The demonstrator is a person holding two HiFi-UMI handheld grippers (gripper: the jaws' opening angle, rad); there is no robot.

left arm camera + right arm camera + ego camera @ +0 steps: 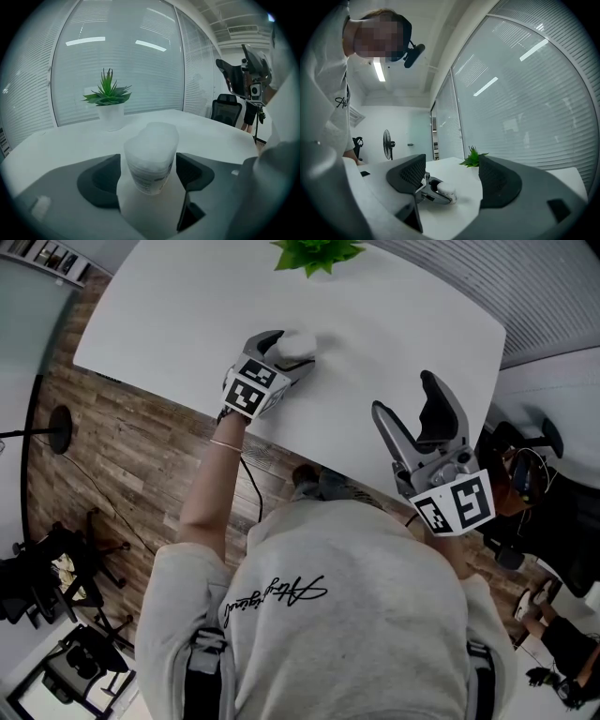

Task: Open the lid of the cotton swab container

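Observation:
The cotton swab container, a small translucent white tub with its lid on, stands upright on the white table. My left gripper is shut on it, one jaw against each side. In the left gripper view the container fills the gap between the dark jaws. My right gripper hangs in the air above the table's near right edge, open and empty. It points toward the container and the left gripper from some way off. The left gripper view catches the right gripper high at the right.
A green potted plant stands at the table's far edge, behind the container. Glass walls with blinds surround the table. An office chair and a camera stand sit beyond the right side. Wood floor lies to the left.

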